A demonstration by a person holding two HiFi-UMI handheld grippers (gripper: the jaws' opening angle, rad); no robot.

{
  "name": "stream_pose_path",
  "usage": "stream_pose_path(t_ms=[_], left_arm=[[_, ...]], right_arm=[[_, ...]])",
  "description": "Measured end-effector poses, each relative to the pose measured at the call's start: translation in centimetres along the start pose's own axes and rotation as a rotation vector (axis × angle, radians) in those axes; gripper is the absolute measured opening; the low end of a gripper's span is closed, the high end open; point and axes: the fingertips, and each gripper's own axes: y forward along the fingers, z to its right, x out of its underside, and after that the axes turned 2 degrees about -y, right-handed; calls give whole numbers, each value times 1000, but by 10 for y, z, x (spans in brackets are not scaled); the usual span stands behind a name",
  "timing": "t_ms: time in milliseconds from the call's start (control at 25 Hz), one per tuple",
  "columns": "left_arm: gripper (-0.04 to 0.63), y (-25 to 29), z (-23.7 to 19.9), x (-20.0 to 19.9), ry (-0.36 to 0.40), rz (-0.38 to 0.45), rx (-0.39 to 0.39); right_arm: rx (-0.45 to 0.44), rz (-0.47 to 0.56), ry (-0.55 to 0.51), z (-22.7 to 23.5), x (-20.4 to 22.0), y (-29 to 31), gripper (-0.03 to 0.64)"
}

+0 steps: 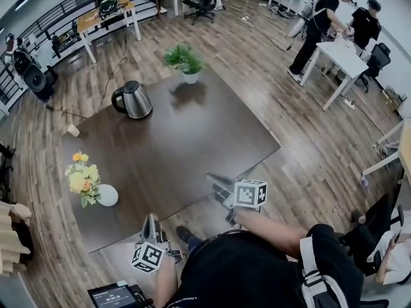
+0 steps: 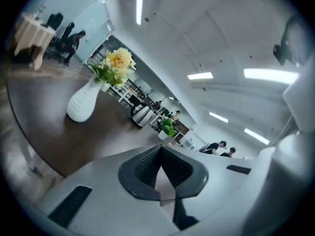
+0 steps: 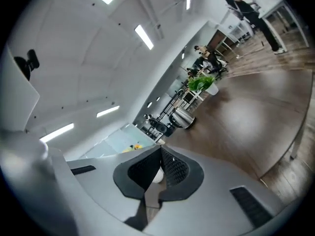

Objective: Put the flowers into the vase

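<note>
Flowers: yellow and pale blooms with green leaves (image 1: 82,175) stood upright in the vase, at the left of the head view.
Vase: a rounded white vase (image 1: 106,195) sat on the bench near its left edge, with the stems in its neck.
Bench: a dark brown top (image 1: 186,140) filled the middle of the head view, with wooden floor around it.
Left gripper: it (image 1: 151,219) hung at the bottom of the head view, just off the bench's near edge and well apart from the vase.
Left jaws: in the left gripper view the dark pads met at their tips, closed, with nothing between them.
Right gripper: it (image 1: 212,179) was at lower centre, at the bench's near edge, and pointed across the top.
Right jaws: in the right gripper view they were closed tip to tip and held nothing.
Kettle: a steel kettle (image 1: 133,99) stood near the bench's far left corner.
Potted plant: a green plant in a white pot (image 1: 185,59) stood at the bench's far edge, at upper centre.
People: two people in dark clothes (image 1: 340,18) stood by a white table at upper right.
</note>
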Motion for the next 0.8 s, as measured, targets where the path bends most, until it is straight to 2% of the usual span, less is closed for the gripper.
stream_pose_path(t_ms=[80, 240, 400, 480, 640, 800], left_arm=[[8, -1, 42, 16, -73, -17, 84], [8, -9, 99, 46, -59, -35, 154], [8, -20, 118, 90, -69, -52, 147], [8, -26, 126, 113, -115, -62, 144], [8, -43, 135, 151, -261, -82, 149], [8, -58, 133, 159, -291, -61, 134]], right_arm=[[2, 14, 15, -7, -2, -32, 20], [-29, 24, 5, -18, 24, -84, 20], [-83, -9, 93, -12, 53, -117, 20], [-111, -28, 83, -10, 57, -131, 20], [-174, -49, 50, -19, 70, -154, 18], [-233, -44, 37, -33, 73, -165, 18]])
